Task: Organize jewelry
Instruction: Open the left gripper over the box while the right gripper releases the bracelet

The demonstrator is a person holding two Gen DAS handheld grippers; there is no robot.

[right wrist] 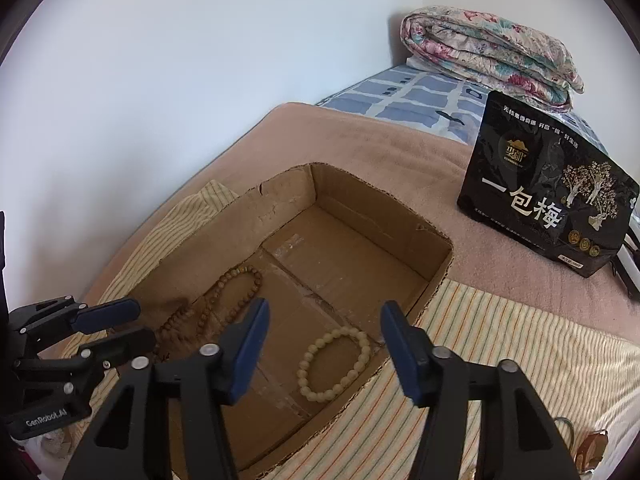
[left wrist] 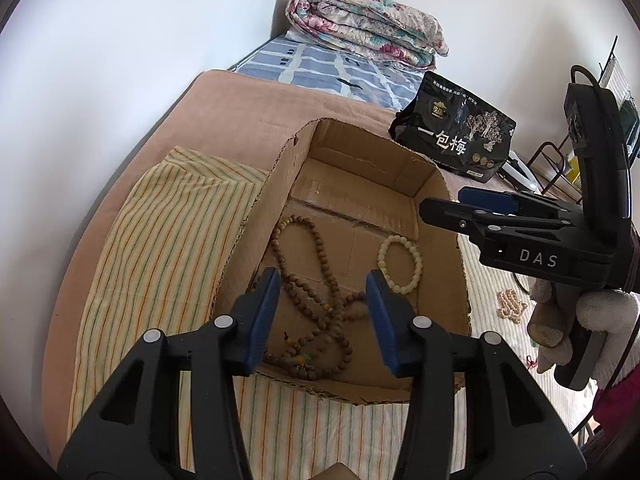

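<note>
Blue pads, left gripper (left wrist: 326, 312): jaws apart, nothing between the pads; poised over the wooden bead necklace (left wrist: 316, 312).
Right gripper (right wrist: 322, 344): jaws apart, empty; above the pale bead bracelet (right wrist: 334, 364).
Cardboard box (left wrist: 432, 184): holds both pieces on its floor.
Done: necklace and bracelet stowed, by the look of it.
Left: pink bead piece (left wrist: 510, 306) on the striped cloth (left wrist: 168, 240), outside the box.

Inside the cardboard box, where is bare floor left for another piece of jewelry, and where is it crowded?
Free: the far half of the cardboard box floor, beyond the brown bead necklace and the cream bead bracelet. Crowded: the near end, where the necklace sprawls on the left and the bracelet lies on the right.
</note>
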